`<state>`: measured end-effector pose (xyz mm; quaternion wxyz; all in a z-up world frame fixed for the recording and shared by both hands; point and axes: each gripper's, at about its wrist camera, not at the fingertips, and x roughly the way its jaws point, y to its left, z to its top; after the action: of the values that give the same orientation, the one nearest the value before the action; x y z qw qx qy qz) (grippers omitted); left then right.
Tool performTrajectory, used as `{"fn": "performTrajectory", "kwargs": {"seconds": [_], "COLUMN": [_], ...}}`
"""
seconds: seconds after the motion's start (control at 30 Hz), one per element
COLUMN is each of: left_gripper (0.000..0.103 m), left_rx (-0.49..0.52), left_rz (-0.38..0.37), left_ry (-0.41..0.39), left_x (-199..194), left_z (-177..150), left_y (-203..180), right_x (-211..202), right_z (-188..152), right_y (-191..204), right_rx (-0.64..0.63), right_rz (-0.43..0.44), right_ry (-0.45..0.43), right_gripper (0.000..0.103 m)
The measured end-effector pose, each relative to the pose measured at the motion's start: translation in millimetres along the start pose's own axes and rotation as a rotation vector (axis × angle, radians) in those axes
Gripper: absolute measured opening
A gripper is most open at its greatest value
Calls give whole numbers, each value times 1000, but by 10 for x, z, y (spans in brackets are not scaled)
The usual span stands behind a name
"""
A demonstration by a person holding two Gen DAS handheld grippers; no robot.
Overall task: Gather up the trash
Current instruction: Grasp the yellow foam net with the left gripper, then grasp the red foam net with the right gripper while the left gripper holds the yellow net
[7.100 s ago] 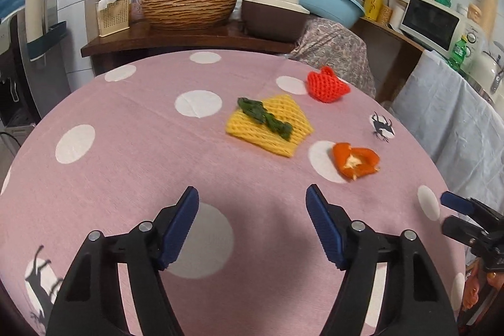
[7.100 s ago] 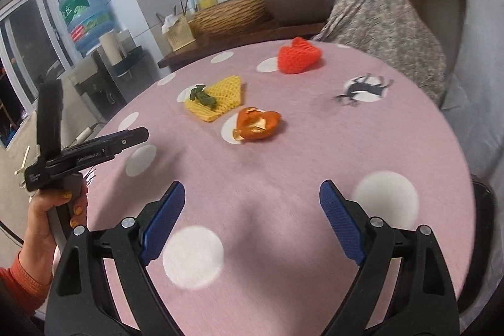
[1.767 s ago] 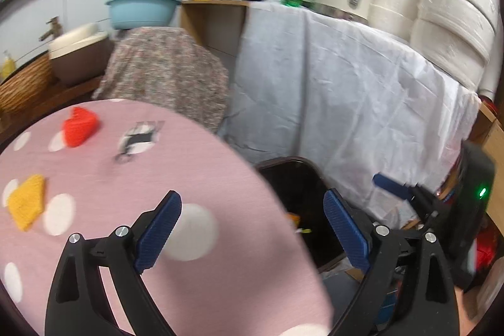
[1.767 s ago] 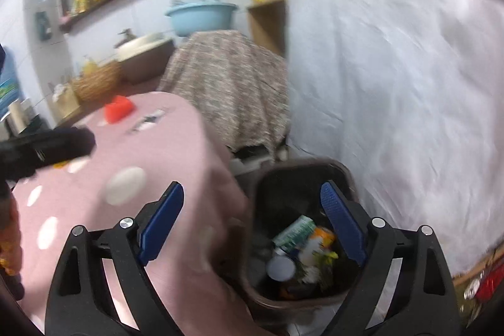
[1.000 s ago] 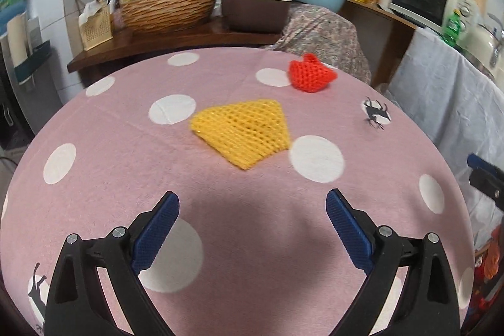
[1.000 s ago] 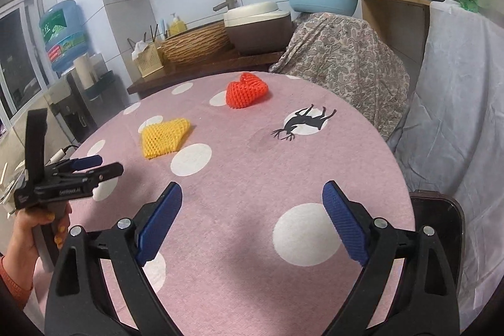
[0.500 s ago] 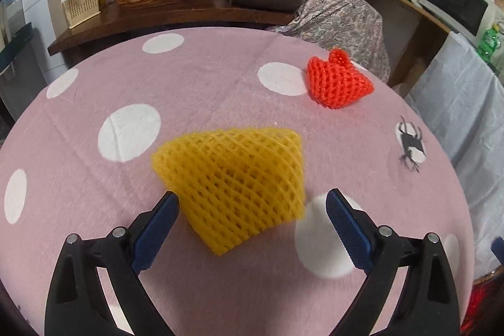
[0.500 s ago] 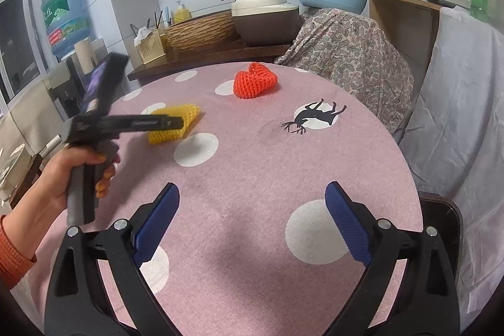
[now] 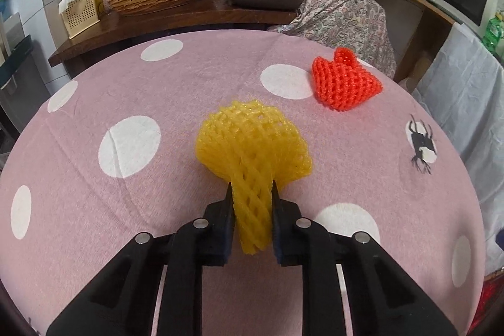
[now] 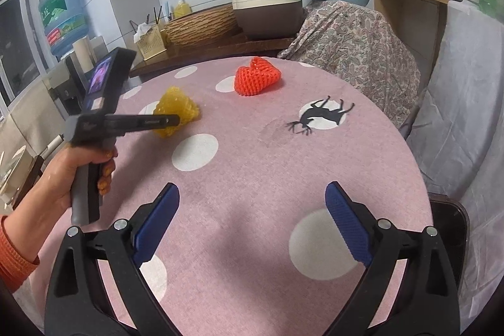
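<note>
Two foam nets remain on the pink dotted tablecloth (image 9: 94, 210): left gripper (image 9: 252, 194) closing on the yellow foam mesh sleeve (image 9: 252, 144), red foam mesh sleeve (image 9: 343, 84) untouched at two o'clock, right gripper (image 10: 252, 194) spread, empty.

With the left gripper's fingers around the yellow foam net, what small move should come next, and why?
Probably a short lift. The left gripper is closing, and the yellow foam net is already bunched between its fingers on the pink tablecloth. Raising it would confirm the grip before carrying. The right gripper is open and empty.
</note>
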<state>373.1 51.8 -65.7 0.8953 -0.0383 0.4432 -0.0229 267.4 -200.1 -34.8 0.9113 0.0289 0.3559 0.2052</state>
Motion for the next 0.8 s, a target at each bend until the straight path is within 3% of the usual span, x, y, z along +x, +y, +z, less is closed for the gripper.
{"fn": "performTrajectory", "kwargs": {"seconds": [0.27,0.43,0.8], "left_gripper": [19,19,19], "left_rx": [18,19,8], "left_rz": [-151,-172,-202], "left_ry": [-118,-152,-190], "left_x": [-780,-1066,-1290], "left_z": [-478,-685,-893], "left_y": [108,192,311], "right_x": [455,938,1746], "right_z": [508,905,1333], "right_y": [179,160,149], "right_rx": [-46,-13,35], "right_rz": [11,-14,-67], "right_ry": [-21,-4,89], "right_gripper": [93,93,93]}}
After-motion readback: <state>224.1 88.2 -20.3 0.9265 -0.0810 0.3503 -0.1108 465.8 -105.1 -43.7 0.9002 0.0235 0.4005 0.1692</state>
